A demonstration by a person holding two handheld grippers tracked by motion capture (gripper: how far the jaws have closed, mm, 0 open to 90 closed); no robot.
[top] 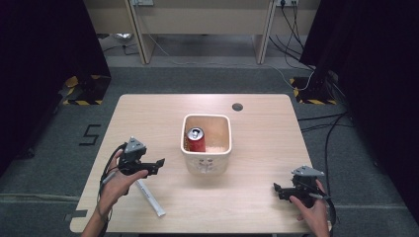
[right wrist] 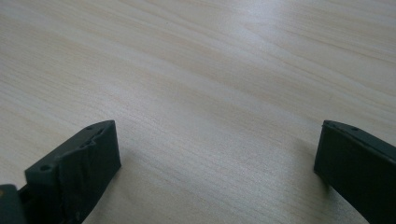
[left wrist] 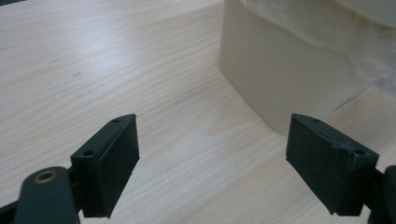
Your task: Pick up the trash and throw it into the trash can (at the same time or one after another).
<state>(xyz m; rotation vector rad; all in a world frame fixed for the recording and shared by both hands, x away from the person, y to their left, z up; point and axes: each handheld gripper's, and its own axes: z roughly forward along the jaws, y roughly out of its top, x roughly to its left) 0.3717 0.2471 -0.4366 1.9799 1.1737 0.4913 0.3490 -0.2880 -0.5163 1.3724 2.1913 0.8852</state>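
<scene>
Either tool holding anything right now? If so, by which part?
Nothing is held. The left tool has its jaws wide apart over bare table beside the cream bin; the right tool is likewise open over bare wood. The red can stands in the bin.

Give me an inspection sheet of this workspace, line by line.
Surface: light wood table, round hole near far edge.
Job's things: cream bin mid-table; red can upright inside it.
Clutter: white stick-like item lying by the left hand, identity unclear.
Grippers: left tool open, empty, aimed at the bin; right tool open, empty, over bare wood.
Cables: one trails from each tool; more on the floor at right.
Surroundings: grey carpet, desk legs behind, black curtains at both sides.
</scene>
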